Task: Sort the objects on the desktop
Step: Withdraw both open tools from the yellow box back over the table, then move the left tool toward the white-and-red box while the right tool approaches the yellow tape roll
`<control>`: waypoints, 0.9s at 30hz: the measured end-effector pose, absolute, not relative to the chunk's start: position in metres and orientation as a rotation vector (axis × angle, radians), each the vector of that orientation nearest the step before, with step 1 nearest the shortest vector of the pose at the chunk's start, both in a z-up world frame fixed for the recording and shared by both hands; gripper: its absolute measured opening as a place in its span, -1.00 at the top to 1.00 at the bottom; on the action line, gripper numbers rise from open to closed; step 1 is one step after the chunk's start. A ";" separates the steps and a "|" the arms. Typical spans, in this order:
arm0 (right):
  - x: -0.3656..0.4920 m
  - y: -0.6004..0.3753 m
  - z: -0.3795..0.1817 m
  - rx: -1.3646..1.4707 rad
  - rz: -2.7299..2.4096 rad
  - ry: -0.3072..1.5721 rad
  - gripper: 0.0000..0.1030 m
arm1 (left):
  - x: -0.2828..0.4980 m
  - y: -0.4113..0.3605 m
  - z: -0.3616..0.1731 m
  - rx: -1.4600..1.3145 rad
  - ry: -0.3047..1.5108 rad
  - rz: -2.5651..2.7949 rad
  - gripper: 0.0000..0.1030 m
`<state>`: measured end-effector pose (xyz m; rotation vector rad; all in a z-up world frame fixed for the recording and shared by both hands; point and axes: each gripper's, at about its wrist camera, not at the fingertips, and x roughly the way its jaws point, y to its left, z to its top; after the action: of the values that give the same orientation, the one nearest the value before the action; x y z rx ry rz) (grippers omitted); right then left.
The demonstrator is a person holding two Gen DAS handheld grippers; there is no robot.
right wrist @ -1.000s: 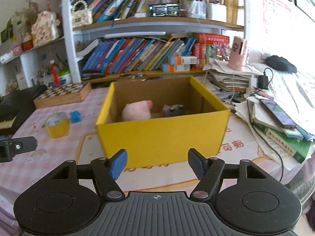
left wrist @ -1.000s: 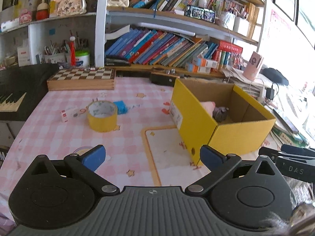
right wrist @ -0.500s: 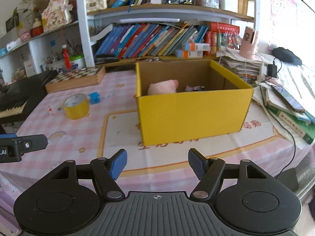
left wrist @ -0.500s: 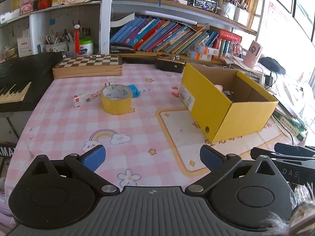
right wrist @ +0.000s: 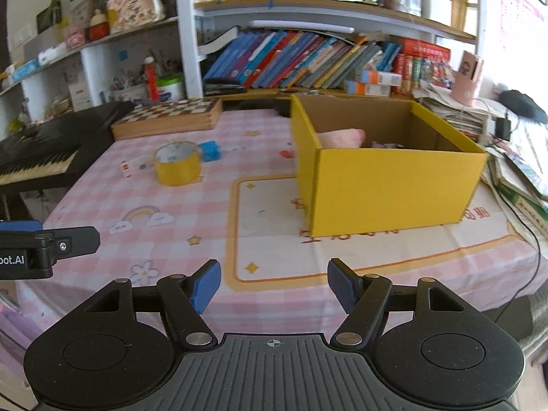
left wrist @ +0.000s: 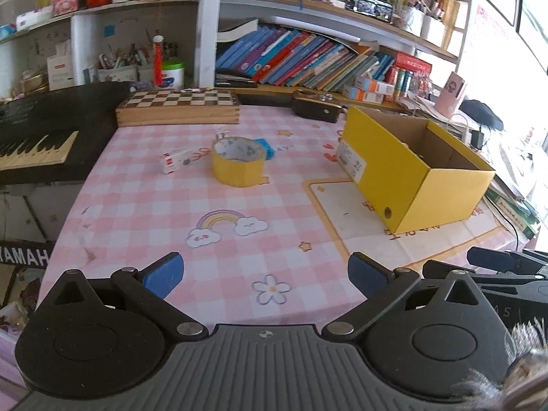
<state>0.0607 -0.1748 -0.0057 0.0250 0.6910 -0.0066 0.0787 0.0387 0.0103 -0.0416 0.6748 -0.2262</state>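
A yellow tape roll (left wrist: 238,161) (right wrist: 177,163) stands on the pink checked tablecloth (left wrist: 144,212). Behind it lies a small blue block (left wrist: 265,147) (right wrist: 209,150), and to its left a small white and red box (left wrist: 176,160) (right wrist: 134,166). The yellow cardboard box (left wrist: 428,185) (right wrist: 390,185) on the right holds a pink soft toy (right wrist: 342,137) and a small grey thing. My left gripper (left wrist: 265,274) hangs open and empty over the table's near edge. My right gripper (right wrist: 273,282) is open and empty too, in front of the box.
A wooden chessboard box (left wrist: 178,106) sits at the back, a black keyboard (left wrist: 37,137) at the left. Bookshelves (left wrist: 308,61) rise behind. A dark case (left wrist: 316,109) lies near the box. Papers, books and cables (right wrist: 513,157) pile up at the right.
Both grippers have drawn back from the table toward its near edge, so the tape roll and yellow box look farther away. Both stayed open and empty.
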 end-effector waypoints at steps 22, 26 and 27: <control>0.084 -0.119 -0.005 -0.057 0.138 0.704 -0.37 | 0.083 0.089 0.006 -0.109 0.678 -0.121 -1.00; 0.091 -0.117 -0.007 -0.069 0.156 0.713 -0.37 | 0.090 0.089 0.004 -0.115 0.688 -0.114 -1.00; 0.094 -0.117 -0.007 -0.072 0.159 0.714 -0.37 | 0.093 0.088 0.003 -0.114 0.691 -0.116 -1.00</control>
<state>0.0943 -0.1174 -0.0072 -0.0720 0.7141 0.1593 0.0929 0.0880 0.0033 -0.1142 0.6910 -0.1157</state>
